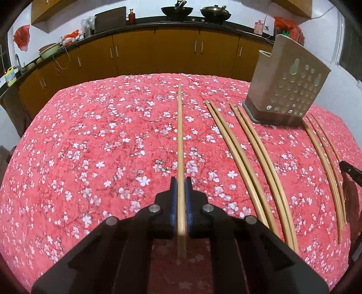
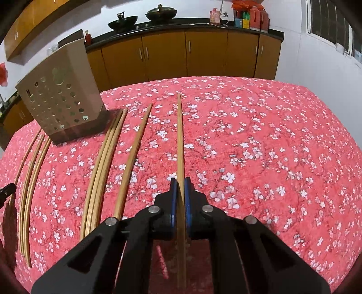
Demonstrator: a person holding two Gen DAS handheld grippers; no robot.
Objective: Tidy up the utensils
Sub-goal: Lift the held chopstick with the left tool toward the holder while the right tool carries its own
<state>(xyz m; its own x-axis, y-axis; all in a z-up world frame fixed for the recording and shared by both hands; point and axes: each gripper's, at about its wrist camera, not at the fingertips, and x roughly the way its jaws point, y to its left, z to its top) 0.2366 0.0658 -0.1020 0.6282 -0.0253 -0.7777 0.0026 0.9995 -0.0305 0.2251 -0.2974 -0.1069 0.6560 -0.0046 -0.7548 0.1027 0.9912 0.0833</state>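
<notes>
You're clamping one chopstick (image 1: 180, 140) in your left gripper (image 1: 180, 199), its blue pads (image 1: 173, 203) pressing both sides, the stick running straight ahead with its far tip over the floral tablecloth (image 1: 90, 135). Your right gripper (image 2: 180, 199) is pinching a second chopstick (image 2: 180, 140) the same way, jaws narrow on it. Loose chopsticks are lying in pairs on the cloth (image 1: 228, 144), (image 1: 260, 153), more (image 1: 323, 153) beyond the holder. The perforated beige utensil holder (image 1: 287, 90) is standing upright on the cloth between those groups, its dark base touching the fabric. Wooden cabinets (image 1: 158, 49) and two woks (image 1: 177, 10) are sitting behind the table.
</notes>
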